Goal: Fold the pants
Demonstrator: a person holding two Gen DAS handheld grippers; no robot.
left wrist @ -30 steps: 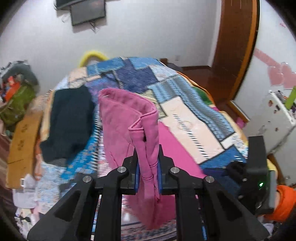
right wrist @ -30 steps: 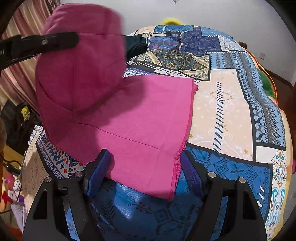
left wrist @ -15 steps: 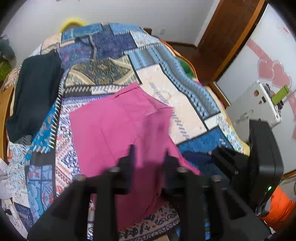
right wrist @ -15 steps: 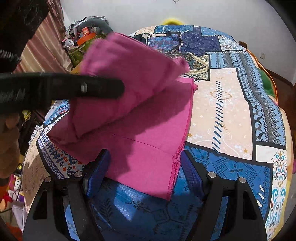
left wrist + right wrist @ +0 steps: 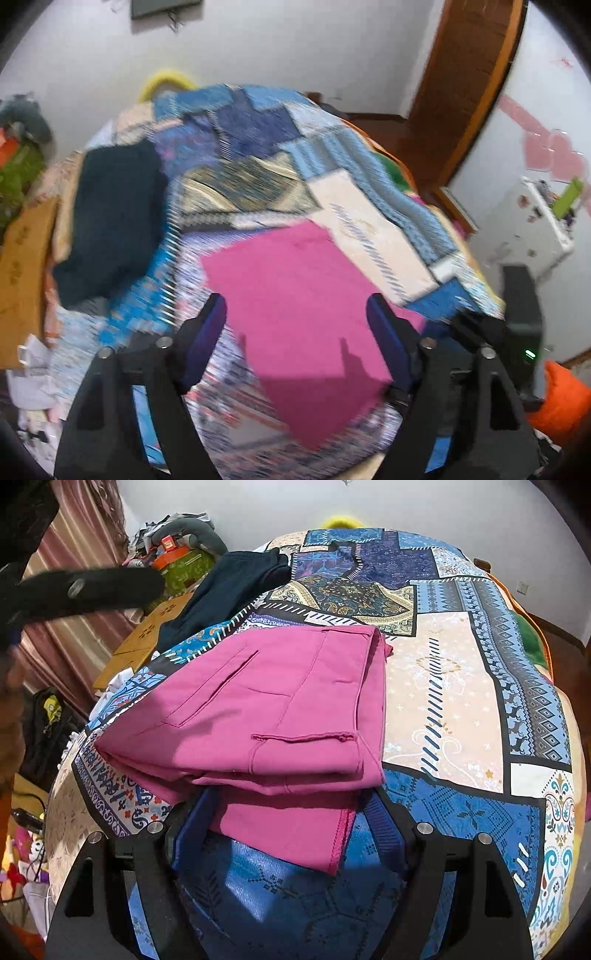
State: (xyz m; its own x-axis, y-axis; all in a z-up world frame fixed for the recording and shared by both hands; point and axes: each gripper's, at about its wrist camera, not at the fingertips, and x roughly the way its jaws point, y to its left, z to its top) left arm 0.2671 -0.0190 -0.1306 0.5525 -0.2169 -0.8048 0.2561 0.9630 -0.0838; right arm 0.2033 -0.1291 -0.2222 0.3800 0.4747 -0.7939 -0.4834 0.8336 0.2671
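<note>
Pants: magenta cotton pants (image 5: pixel 280 716), folded in layers, flat on the bed, just ahead of both tools.
Left tool (image 5: pixel 295 317): jaws opening, spread wide above the pants, gripping nothing.
Right tool (image 5: pixel 291 812): jaws wide apart, the pants' near hem between them, pads not pressing.
Bed cover: blue patchwork quilt (image 5: pixel 461 701).
Beyond: dark navy garment (image 5: pixel 114 221), far left of the tools.

Patchwork bed (image 5: pixel 461 686), white walls (image 5: pixel 277 55), wood door (image 5: pixel 469 74)
</note>
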